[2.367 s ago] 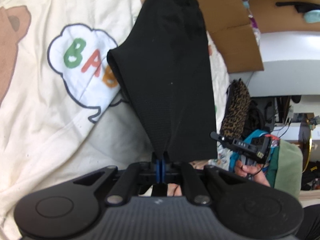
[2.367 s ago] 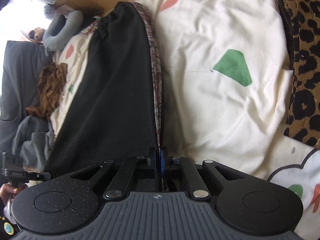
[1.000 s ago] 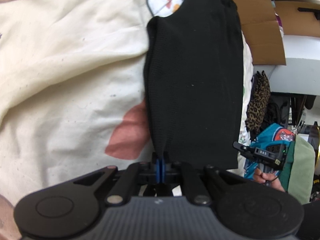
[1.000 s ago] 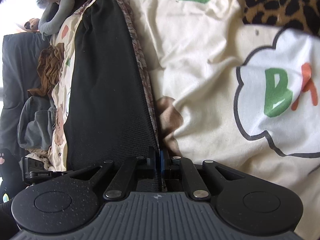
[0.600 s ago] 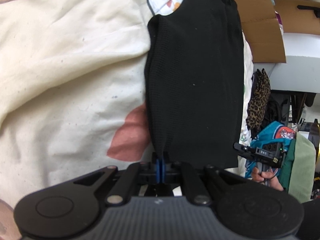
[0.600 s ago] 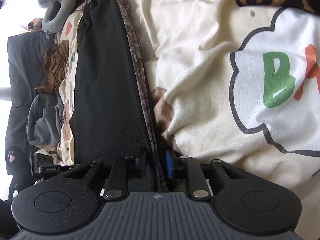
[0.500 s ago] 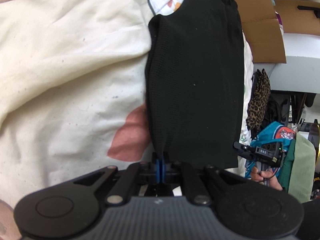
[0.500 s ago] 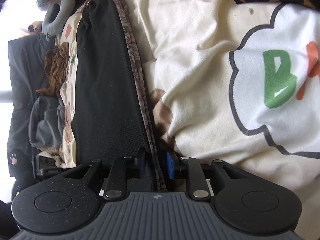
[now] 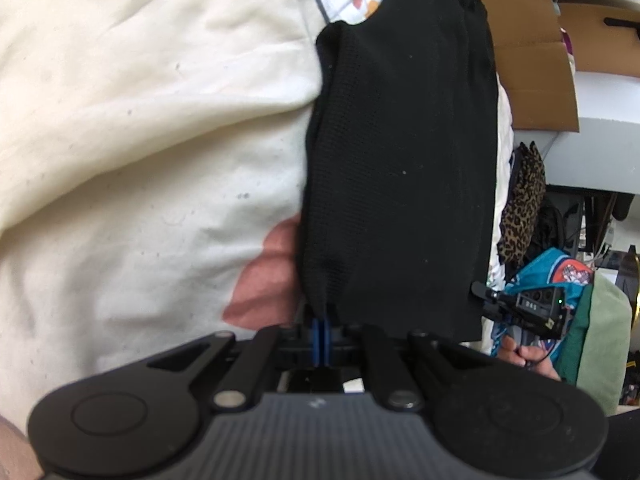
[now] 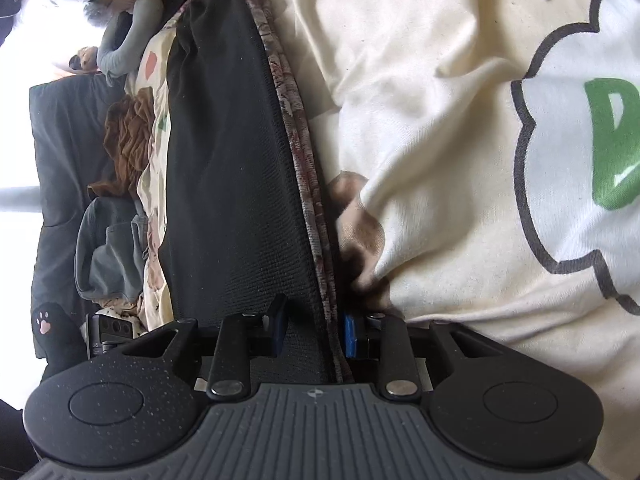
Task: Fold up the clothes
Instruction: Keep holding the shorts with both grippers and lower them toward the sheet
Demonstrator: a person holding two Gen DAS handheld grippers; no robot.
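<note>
A black mesh garment [image 9: 400, 160] with a brown patterned lining edge [image 10: 296, 120] lies stretched on a cream printed bedsheet [image 9: 140, 120]. My left gripper [image 9: 322, 332] is shut on one near corner of it, blue pads pressed together over the fabric. In the right wrist view the same black garment [image 10: 232, 160] runs away from my right gripper [image 10: 314, 332]. That gripper's jaws stand apart and are closing. The garment's patterned edge lies between them, and the blue pads [image 10: 351, 336] do not press on it.
The cream bedsheet [image 10: 440, 120] is rumpled around the garment. Cardboard [image 9: 528, 40] and a leopard-print item [image 9: 520, 208] sit beyond the bed's edge. A brown garment [image 10: 128, 136], a grey garment [image 10: 108, 252] and a grey neck pillow [image 10: 128, 36] lie at the far side.
My right gripper's jaws, shut on the garment's edge a second ago, have come apart. The left gripper keeps its grip and has not moved.
</note>
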